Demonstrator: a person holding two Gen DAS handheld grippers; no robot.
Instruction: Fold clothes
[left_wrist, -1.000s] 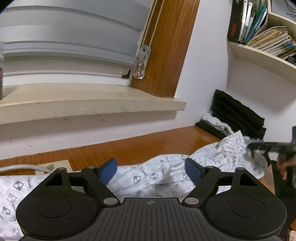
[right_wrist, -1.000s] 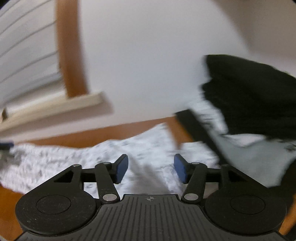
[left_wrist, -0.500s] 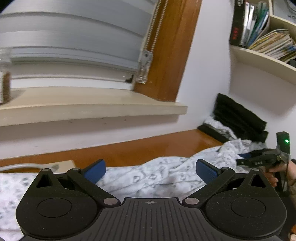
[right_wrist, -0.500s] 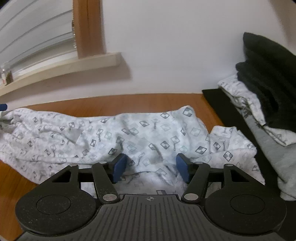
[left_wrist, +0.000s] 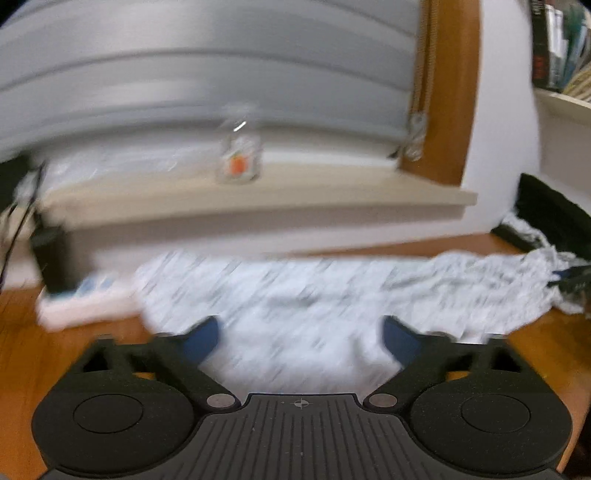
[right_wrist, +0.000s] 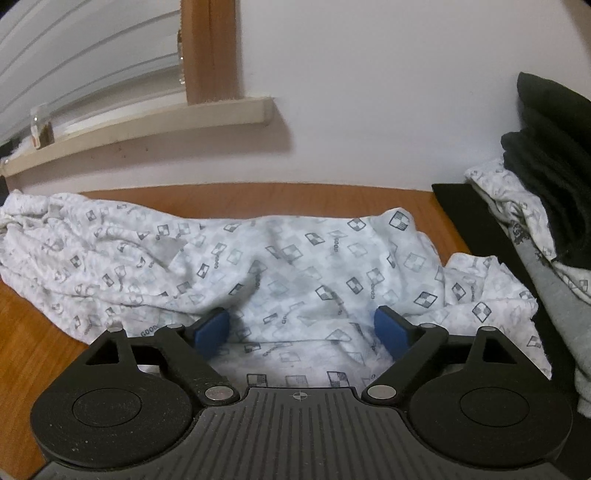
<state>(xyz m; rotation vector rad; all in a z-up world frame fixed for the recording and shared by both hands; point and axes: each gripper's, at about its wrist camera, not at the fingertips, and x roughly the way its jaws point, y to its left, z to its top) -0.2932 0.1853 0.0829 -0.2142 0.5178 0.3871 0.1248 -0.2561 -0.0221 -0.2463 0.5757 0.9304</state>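
On the wood table (right_wrist: 33, 354) we see a white shirt (right_wrist: 280, 258) lying crumpled, spread below the sill (right_wrist: 147, 122). Our right gripper (right_wrist: 302, 328) hangs over the shirt, fingers wide apart, holding nothing. Our left gripper (left_wrist: 301, 338) is over the shirt too, fingers apart. Right of the shirt sits a pile of dark clothes (right_wrist: 554, 166).

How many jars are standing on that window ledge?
1: a small jar stands at the left end of the ledge. More could be hidden past the picture's edge.
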